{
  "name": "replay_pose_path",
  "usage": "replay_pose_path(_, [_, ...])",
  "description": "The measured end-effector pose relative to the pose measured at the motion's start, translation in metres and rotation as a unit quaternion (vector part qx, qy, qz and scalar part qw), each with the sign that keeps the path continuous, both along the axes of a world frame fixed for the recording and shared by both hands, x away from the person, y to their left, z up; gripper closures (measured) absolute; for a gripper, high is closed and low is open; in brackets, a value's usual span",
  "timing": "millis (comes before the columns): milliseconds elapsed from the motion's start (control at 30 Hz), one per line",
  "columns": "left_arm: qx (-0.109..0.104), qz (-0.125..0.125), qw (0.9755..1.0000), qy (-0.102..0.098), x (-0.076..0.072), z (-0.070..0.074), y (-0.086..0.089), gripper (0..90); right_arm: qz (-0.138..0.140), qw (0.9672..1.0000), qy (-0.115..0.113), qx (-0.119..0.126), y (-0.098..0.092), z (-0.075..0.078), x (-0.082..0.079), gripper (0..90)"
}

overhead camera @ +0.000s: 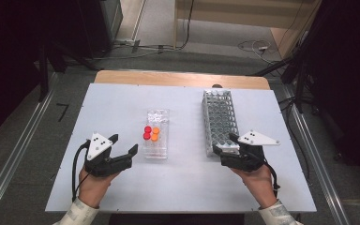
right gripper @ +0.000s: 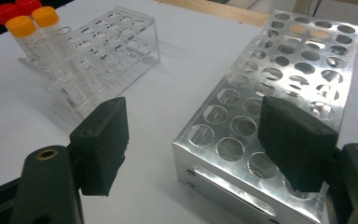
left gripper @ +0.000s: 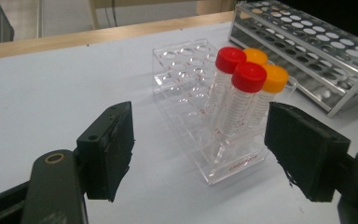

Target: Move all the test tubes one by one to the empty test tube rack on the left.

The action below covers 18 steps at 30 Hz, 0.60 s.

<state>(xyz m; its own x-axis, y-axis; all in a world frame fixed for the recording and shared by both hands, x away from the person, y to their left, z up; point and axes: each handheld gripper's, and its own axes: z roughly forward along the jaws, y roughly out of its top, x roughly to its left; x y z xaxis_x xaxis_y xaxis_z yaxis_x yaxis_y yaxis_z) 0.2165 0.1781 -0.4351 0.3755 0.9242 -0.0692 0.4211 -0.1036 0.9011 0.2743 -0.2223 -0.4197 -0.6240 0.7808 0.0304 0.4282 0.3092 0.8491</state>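
A clear acrylic tube rack [overhead camera: 156,133] [left gripper: 200,116] [right gripper: 107,60] lies mid-table, holding two red-capped tubes [overhead camera: 147,132] [left gripper: 240,88] and two orange-capped tubes [overhead camera: 155,134] [left gripper: 270,84] [right gripper: 28,32]. To its right stands a long metal rack [overhead camera: 220,121] [right gripper: 279,102] [left gripper: 307,51] with many empty holes. My left gripper [overhead camera: 123,145] [left gripper: 200,154] sits left of the clear rack, open, its jaws framing the tubes from a short distance. My right gripper [overhead camera: 228,143] [right gripper: 196,144] is open at the metal rack's near end, one jaw over its corner, nothing held.
A white board [overhead camera: 122,187] covers the wooden table [overhead camera: 178,78]. Cables and dark stands [overhead camera: 300,70] line the floor behind and at both sides. Metal rails [overhead camera: 14,154] run along the floor left and right.
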Motion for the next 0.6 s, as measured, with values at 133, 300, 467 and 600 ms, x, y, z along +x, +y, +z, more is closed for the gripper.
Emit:
replay_pose_path(133, [0.000,0.004,1.0000,0.004,0.000,-0.003,0.003,24.1,-0.009,0.9999,-0.004,0.002,-0.009,0.000,-0.001,23.5])
replay_pose_path(300, [0.001,0.007,1.0000,0.004,-0.001,-0.005,0.003,24.1,-0.020,0.9998,-0.007,0.004,-0.019,-0.001,-0.002,23.5])
replay_pose_path(467, [-0.003,0.010,0.9999,0.004,-0.003,-0.007,0.006,24.1,-0.030,0.9995,-0.009,0.003,-0.029,-0.002,-0.003,23.5])
replay_pose_path(600, [-0.004,0.017,0.9998,0.002,-0.005,-0.008,0.009,24.1,-0.040,0.9991,-0.010,0.004,-0.039,-0.004,-0.004,23.5])
